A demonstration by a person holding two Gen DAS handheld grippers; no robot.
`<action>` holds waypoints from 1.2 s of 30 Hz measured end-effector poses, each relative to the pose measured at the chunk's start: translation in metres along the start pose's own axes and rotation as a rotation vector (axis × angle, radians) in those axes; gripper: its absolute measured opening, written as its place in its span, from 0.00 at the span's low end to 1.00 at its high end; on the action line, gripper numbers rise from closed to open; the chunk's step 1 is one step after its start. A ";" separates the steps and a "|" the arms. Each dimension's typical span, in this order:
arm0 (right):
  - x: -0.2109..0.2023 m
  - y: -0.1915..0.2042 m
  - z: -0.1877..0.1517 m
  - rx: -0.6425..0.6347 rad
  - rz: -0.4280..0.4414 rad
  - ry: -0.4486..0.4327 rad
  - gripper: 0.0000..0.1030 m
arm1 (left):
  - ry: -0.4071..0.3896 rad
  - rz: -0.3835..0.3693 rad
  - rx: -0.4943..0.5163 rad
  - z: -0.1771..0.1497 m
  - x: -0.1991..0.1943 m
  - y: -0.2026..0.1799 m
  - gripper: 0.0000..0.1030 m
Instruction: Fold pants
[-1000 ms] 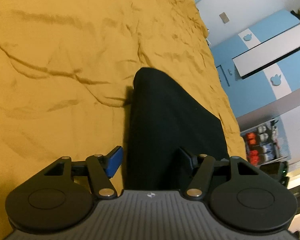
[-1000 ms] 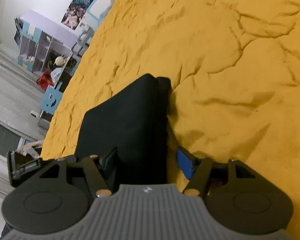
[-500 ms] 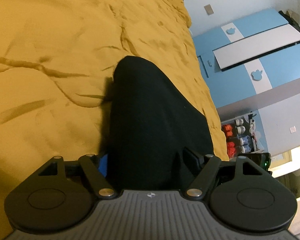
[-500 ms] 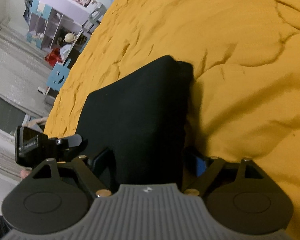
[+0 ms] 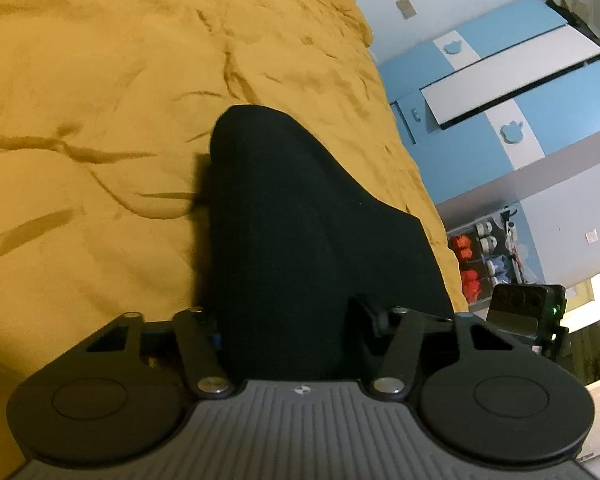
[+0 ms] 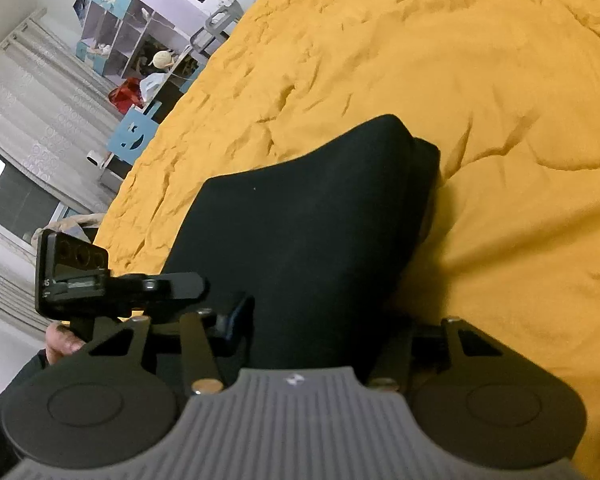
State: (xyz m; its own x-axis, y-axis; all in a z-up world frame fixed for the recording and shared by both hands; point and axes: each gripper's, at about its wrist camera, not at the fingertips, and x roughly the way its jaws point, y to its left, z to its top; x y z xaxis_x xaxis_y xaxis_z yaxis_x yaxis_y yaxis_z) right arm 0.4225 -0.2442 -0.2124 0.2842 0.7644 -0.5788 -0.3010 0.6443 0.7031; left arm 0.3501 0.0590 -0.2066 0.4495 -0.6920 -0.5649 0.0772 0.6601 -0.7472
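Note:
The black pants (image 5: 300, 220) lie folded into a thick stack on the yellow bedspread (image 5: 100, 120). My left gripper (image 5: 288, 324) is open, one finger at each side of the stack's near end, the cloth filling the gap. In the right wrist view the pants (image 6: 308, 232) show two layers at their far end. My right gripper (image 6: 324, 320) is open and straddles the near end the same way; its right finger is hidden by cloth. The left gripper's body (image 6: 76, 276) shows at the left of that view.
The wrinkled yellow bedspread (image 6: 460, 80) spreads all around. A blue and white wardrobe (image 5: 500, 100) stands past the bed edge. Shelves with toys (image 6: 140, 60) and curtains stand on the other side.
Both grippers have pushed forward along the pants, so the stack now lies deeper between the fingers and the blue pads are mostly covered. The near end of the stack looks raised.

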 end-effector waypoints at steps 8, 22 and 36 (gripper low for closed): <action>-0.015 0.006 0.001 -0.018 0.010 -0.033 0.27 | -0.031 0.031 0.010 -0.001 -0.012 -0.015 0.32; -0.081 0.044 -0.006 -0.076 0.085 -0.151 0.22 | -0.098 0.030 0.064 -0.015 -0.050 -0.072 0.28; -0.219 0.024 -0.030 -0.050 0.047 -0.361 0.22 | -0.068 -0.025 0.232 -0.022 -0.005 -0.186 0.27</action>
State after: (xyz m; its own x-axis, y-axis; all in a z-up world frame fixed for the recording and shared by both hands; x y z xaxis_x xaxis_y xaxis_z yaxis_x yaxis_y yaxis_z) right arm 0.3255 -0.3949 -0.0813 0.5695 0.7405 -0.3568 -0.3633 0.6161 0.6989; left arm 0.3135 -0.0665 -0.0724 0.5028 -0.6929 -0.5168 0.2875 0.6979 -0.6560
